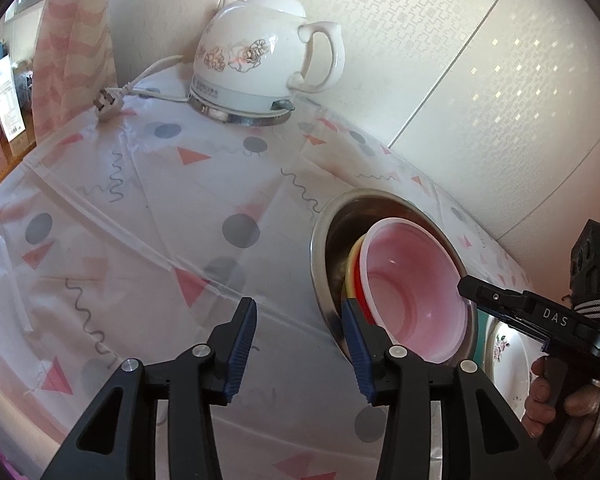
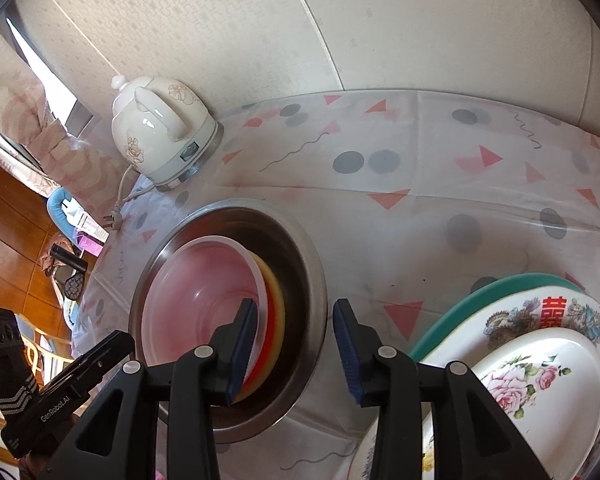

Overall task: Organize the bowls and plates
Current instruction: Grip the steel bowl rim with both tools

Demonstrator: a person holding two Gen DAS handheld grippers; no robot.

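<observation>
Pink bowl point(image 2: 204, 304) sits nested inside the steel bowl point(image 2: 304, 264), saving bench point(image 2: 440, 200) space; left gripper point(image 1: 300, 344) and right gripper point(image 2: 296, 344) fingers spread, released, holding nothing

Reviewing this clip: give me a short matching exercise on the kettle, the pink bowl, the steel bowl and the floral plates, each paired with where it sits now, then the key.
Things:
1. white kettle
2. pink bowl
3. steel bowl
4. floral plates

Places:
A. outermost of the nested bowls, resting on the tablecloth
B. stacked beside the bowls, over a teal rim
C. on its base by the wall, cord unplugged
D. innermost of the nested bowls

Pairs: 1-C, 2-D, 3-A, 4-B
</observation>
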